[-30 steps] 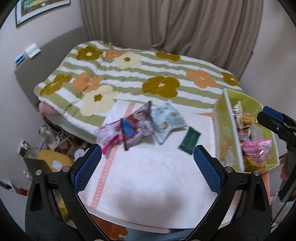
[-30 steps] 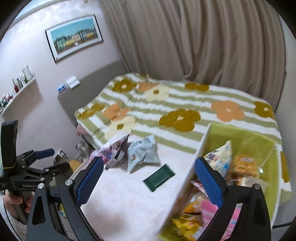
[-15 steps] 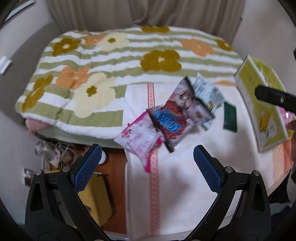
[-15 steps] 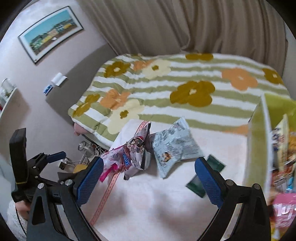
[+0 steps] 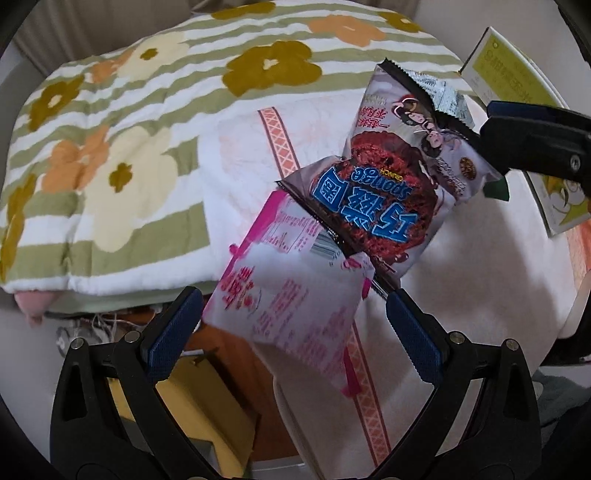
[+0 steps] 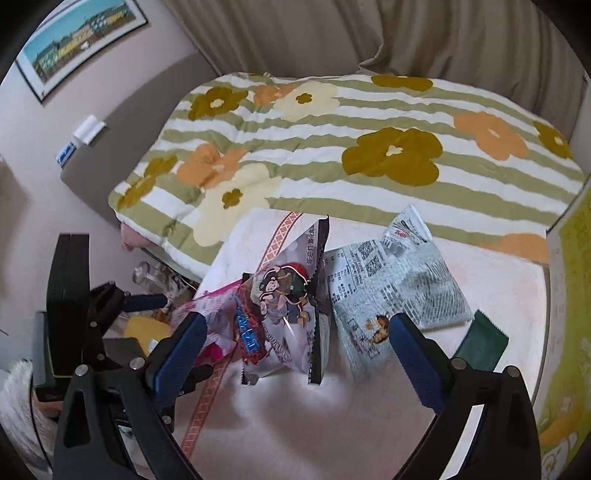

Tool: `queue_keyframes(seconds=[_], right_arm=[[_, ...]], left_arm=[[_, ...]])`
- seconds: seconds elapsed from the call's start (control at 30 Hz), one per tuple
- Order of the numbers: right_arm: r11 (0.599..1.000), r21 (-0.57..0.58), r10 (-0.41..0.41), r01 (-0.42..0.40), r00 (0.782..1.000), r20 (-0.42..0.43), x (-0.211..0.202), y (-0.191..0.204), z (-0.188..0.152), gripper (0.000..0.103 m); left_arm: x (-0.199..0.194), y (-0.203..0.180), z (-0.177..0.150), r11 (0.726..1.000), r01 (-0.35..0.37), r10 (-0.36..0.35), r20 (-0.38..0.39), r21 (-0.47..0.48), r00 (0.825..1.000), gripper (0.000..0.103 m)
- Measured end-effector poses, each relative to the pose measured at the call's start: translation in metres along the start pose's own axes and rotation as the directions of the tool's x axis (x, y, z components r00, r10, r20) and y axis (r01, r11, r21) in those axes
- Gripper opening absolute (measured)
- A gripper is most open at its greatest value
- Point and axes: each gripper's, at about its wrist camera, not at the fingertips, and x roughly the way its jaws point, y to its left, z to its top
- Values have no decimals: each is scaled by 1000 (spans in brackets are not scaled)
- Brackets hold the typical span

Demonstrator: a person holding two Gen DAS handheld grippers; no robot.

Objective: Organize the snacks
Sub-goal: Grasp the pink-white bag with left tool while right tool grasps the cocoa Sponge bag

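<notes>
Both claws gape empty, the left gripper [image 5: 293, 332] over the pink bag [image 5: 291, 295], whose overlapping sponge bag [image 5: 380, 195] may drag along.

home bedroom: bed with flowered quilt [image 6: 332, 147], drawn curtains [image 6: 369, 33], framed picture [image 6: 81, 44] on wall.

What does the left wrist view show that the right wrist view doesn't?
Only the left wrist view shows the pink bag's printed face in full and the blue lettering on the chocolate bag. Only the right wrist view shows the grey bag whole, the framed picture and the curtain. Both show the floral quilt, the white towel, the green packet, the yellow box and both grippers, left and right, open and empty.
</notes>
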Motion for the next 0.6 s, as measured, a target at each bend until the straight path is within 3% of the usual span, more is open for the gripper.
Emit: queue_keyframes(seconds=[0.3,0.6], right_arm=[[991,-131,-22,19,1000,-20,22,10,3,98],[982,-189,-18,10,999,-39,33,11,-1,98]], left_arm=[[19,-2,5,1000,9,-9,1,23,1000,98],[27,-9,8,994,-55,55,5,94,998,77]])
